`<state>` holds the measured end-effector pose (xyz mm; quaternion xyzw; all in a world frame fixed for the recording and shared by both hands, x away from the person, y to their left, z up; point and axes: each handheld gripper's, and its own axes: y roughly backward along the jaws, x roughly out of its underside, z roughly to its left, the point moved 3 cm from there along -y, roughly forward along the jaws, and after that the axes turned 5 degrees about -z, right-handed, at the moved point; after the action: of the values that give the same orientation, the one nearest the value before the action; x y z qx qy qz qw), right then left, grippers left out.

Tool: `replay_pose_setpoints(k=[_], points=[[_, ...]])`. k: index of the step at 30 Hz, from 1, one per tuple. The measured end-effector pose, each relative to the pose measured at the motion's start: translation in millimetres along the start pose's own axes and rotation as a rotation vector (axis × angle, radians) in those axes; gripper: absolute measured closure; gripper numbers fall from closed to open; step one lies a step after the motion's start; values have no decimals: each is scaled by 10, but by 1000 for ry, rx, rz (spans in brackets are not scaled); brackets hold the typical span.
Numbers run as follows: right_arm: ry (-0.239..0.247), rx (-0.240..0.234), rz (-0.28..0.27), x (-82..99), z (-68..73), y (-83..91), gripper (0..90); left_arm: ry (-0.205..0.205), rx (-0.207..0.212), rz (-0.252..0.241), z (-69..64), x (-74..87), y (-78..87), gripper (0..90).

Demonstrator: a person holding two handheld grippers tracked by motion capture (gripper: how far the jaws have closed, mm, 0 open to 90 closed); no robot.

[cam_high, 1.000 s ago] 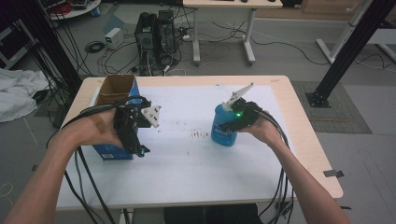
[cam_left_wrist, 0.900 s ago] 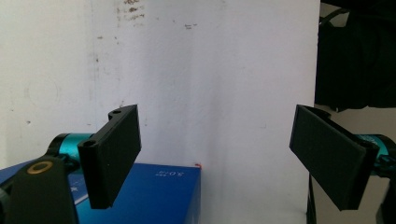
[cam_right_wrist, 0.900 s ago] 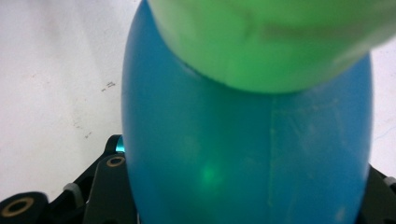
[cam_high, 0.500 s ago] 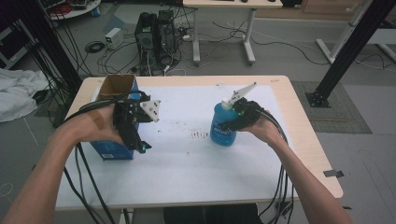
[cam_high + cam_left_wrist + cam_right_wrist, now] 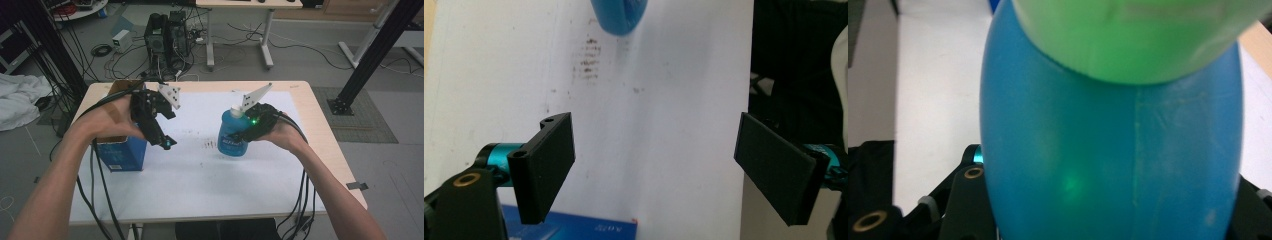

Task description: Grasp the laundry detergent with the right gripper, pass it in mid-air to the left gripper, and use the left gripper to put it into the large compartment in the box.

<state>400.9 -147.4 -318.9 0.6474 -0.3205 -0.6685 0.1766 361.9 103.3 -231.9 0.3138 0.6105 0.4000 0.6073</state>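
done: right gripper (image 5: 246,131) clamping blue bottle (image 5: 231,134) | left gripper (image 5: 159,131) jaws apart, empty | left: carrying bottle to blue carton (image 5: 120,154)

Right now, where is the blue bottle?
In the high view the blue bottle sits right of centre over the white table, clamped in the right gripper, across from the blue box.

No legible text on the blue bottle (image 5: 233,141) or blue box (image 5: 120,155).
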Motion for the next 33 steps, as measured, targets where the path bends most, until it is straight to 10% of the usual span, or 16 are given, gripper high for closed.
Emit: replay_pose_setpoints(k=[11,33], points=[[30,-75,35,-105,140,-116,454,3,47,-29,61,-400,-162,166],[67,-141,30,-192,226,-242,453,2,90,-52,126,-640,-601,167]])
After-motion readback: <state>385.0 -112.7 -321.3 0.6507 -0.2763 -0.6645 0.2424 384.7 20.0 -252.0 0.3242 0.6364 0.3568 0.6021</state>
